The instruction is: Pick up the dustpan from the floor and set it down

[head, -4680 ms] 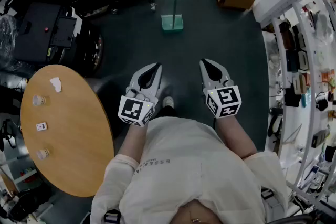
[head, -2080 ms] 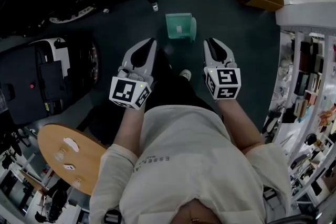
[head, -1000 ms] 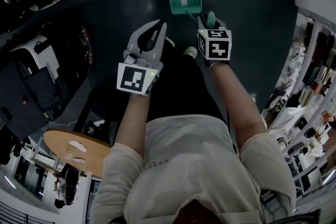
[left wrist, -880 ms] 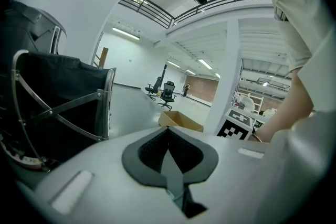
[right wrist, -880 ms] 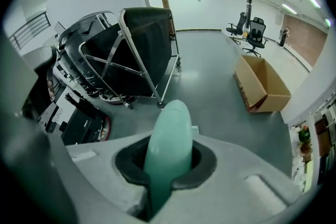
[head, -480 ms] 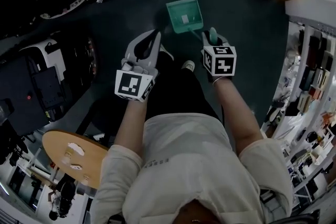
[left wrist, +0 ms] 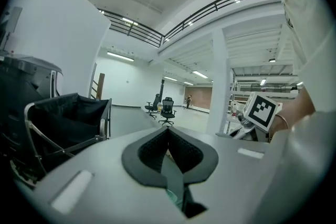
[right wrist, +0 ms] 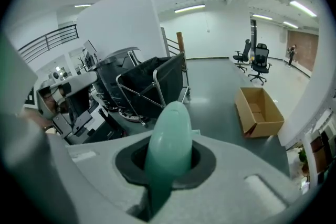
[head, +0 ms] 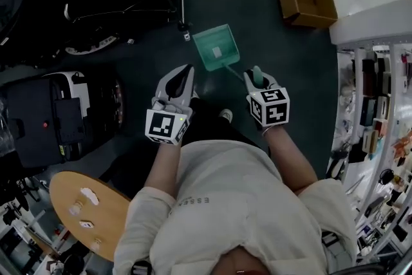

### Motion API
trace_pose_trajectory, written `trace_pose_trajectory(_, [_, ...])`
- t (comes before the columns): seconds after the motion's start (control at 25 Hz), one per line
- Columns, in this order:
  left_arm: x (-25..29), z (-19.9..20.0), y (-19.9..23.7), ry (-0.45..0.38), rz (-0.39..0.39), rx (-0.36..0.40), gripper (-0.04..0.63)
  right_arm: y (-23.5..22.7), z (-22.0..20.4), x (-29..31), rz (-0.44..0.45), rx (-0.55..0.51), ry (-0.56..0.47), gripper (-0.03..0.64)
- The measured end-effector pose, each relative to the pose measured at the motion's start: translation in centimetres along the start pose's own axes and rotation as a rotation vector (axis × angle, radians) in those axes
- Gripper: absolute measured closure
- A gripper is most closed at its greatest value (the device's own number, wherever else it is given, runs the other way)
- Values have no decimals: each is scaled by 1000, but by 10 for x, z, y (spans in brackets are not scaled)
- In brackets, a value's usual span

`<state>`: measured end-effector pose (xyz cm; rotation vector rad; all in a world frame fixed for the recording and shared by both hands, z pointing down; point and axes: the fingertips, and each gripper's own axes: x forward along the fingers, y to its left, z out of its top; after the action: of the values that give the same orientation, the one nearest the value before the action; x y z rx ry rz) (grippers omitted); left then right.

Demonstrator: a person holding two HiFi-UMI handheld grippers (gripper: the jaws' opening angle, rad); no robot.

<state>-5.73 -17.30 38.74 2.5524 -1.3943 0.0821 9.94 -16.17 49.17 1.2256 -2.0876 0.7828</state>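
Green dustpan [head: 206, 56], white patch [head: 217, 51] inside

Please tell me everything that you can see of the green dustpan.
The dustpan is pale green and looks like plastic. It has an open, roughly square scoop with low walls and a small white label inside, a thin straight stem, and a thicker rounded grip. The right tool has just closed its jaws on that grip; nothing else visibly touches it. The scoop lies ahead of the tool, over the dark floor; whether it is clear of the floor cannot be told.
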Motion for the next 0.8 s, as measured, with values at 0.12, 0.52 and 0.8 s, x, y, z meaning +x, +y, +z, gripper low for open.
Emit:
trace_pose_trajectory(0.12, [-3,12,-13,-29,-11,14,578,1,6,-21,10,-11,-41,600])
trace_pose_trajectory(0.52, [-5,26,-40,-61,-18,43,578,-17,-11,-60,2,-47,-60,600])
trace_pose_trajectory(0.8, [2,15,-42,-42,-10,16,578,-29,-20,-60,-8,-29,-45,600])
